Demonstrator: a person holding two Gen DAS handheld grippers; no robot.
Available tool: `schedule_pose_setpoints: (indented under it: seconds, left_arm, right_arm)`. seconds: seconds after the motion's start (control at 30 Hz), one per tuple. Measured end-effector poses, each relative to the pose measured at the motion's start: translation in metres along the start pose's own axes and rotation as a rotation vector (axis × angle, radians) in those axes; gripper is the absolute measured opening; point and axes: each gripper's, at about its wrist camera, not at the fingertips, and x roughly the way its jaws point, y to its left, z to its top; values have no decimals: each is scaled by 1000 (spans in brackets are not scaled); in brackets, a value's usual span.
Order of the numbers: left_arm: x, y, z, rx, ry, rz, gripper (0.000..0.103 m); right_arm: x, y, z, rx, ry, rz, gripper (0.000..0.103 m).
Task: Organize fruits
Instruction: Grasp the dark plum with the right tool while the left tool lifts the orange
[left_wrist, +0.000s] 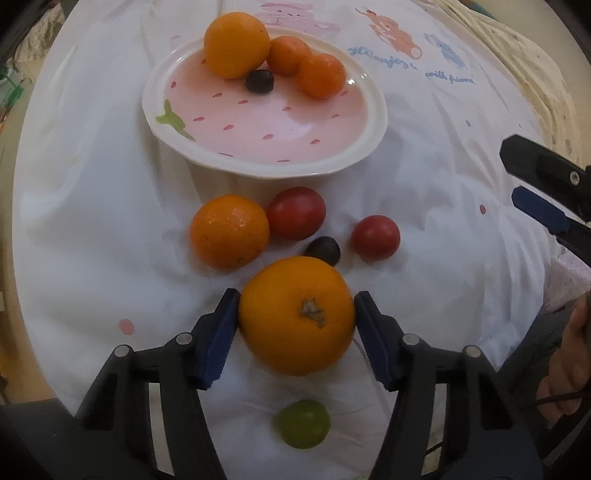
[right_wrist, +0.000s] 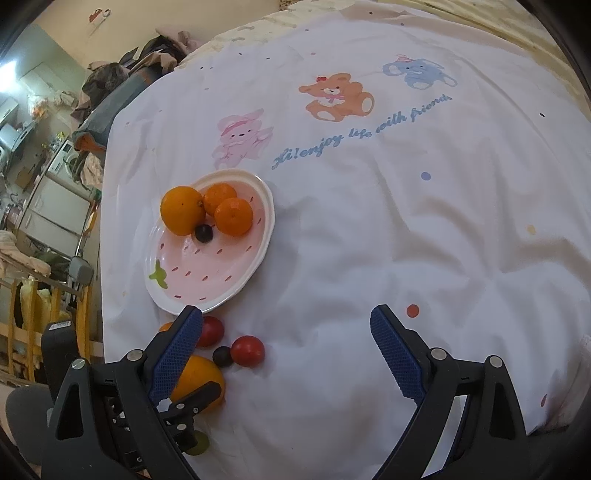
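Gripping a big orange, the left gripper points steeply down at the white cloth; both blue pads press the fruit's sides, stem scar facing the camera. No earlier view is given, so only this clamp is told. The orange sits on the cloth, nearest the camera, with a green grape just behind the jaws, closer still.

Beyond the held orange lie four loose fruits: a smaller orange to the left, a red plum touching it, a dark grape just beside the big orange's far edge, and a second red fruit off to the right, apart from the rest.

Farther on stands the pink plate with a strawberry pattern and white rim. On its far side sit a large orange, two mandarins touching one another, and a dark grape in front of them.

The right gripper hangs over bare cloth to the right of the fruit, jaws spread wide with nothing between them. Its left finger hides part of the loose pile in the right wrist view; whether it touches any fruit is hard to tell from there. The cloth bears cartoon animals and blue script. A hand shows at the right edge of the left wrist view.
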Motion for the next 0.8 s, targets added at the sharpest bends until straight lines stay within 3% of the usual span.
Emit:
schedule_pose_setpoints:
  seconds: [0.23, 0.4, 0.47, 0.57, 0.73, 0.8]
  left_arm:
    - [-32, 3, -4, -3, -32, -7, 56]
    - [-67, 32, -1, -77, -116, 24, 56]
    - [-79, 48, 2, -131, -156, 59, 56]
    - [-86, 67, 3, -188, -167, 76, 56]
    - [-91, 88, 6, -266, -177, 60, 56]
    - [-94, 91, 4, -289, -183, 53, 56]
  right_arm:
    - [-1, -3, -1, 25, -3, 32, 94]
    - [9, 3, -8, 6, 78, 72, 94]
    - [16, 9, -14, 6, 137, 131, 89]
    - [27, 22, -23, 10, 214, 203, 71]
    - [52, 42, -36, 41, 294, 213, 50]
    - [61, 48, -38, 44, 295, 190, 49]
